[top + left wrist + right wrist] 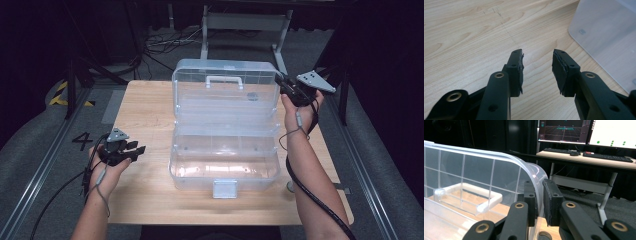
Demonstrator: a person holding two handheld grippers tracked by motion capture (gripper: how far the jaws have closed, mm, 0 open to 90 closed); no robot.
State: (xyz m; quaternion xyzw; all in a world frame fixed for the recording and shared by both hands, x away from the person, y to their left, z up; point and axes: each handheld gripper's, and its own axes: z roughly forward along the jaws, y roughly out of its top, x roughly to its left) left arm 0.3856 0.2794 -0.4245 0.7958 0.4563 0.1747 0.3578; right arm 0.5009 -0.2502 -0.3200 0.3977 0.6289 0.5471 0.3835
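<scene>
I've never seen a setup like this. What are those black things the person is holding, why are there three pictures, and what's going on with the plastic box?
No robot here: a person holds a hand tool in each hand, each with two black fingers that pinch. One picture looks down from above the wooden table. The other two come from small cameras riding on the tools, looking along their fingers.

On the table stands a clear plastic box with its lid swung up and open. The lid carries a white handle.

The right gripper pinches the lid's rim at its corner, one finger on each side. The left gripper hangs over bare wood beside the box, fingers apart with nothing between them.
</scene>
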